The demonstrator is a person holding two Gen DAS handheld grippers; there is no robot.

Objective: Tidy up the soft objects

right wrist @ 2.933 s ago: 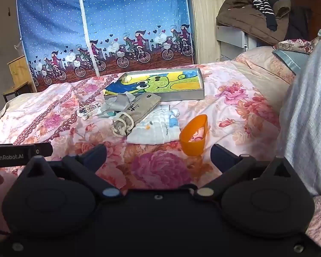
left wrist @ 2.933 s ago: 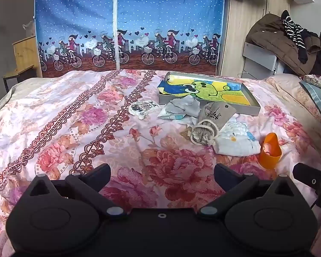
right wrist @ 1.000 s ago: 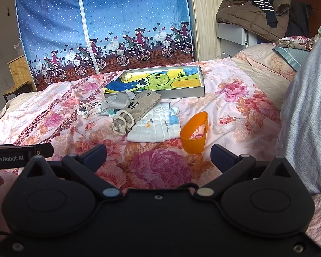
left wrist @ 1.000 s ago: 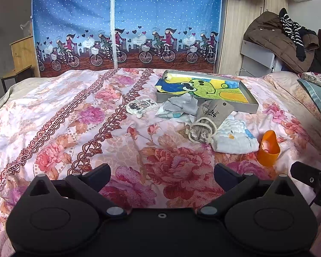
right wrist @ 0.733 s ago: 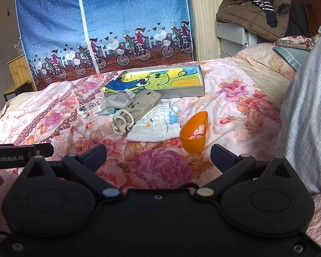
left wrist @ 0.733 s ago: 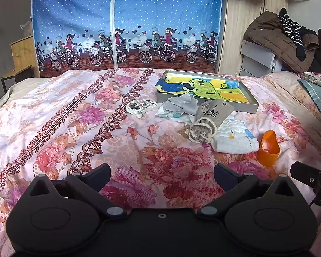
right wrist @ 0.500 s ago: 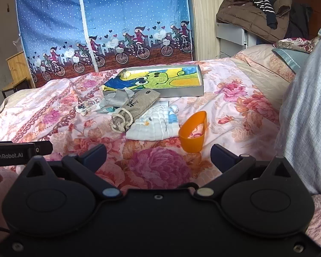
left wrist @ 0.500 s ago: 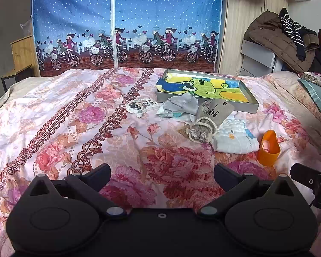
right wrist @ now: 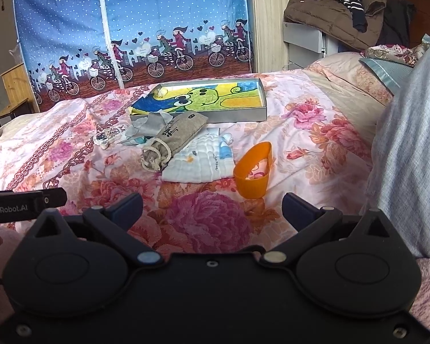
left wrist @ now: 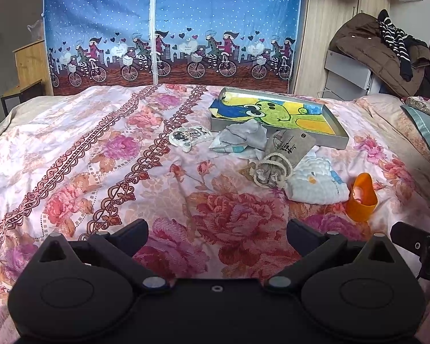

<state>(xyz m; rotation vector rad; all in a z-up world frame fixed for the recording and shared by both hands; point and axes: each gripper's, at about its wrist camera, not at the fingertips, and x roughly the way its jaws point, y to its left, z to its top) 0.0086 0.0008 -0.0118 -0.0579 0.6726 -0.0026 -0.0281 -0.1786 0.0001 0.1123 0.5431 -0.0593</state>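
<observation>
Little changed since earlier: both grippers, left gripper and right gripper, stay spread empty over bed; pouch by tray, long axis running from tray toward camera, drawstring end nearest.

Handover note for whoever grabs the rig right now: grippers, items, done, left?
Left gripper: jaws open, empty, low over the bedspread.
Right gripper: jaws open, empty, near the orange cup.
Tray at the far side holds only its cartoon-print liner.
In front of it: small printed pouch, grey cloth, drawstring bag overlapping the white quilted cloth.
Done: nothing sorted.
Left: all four soft items, probably into the tray.
</observation>
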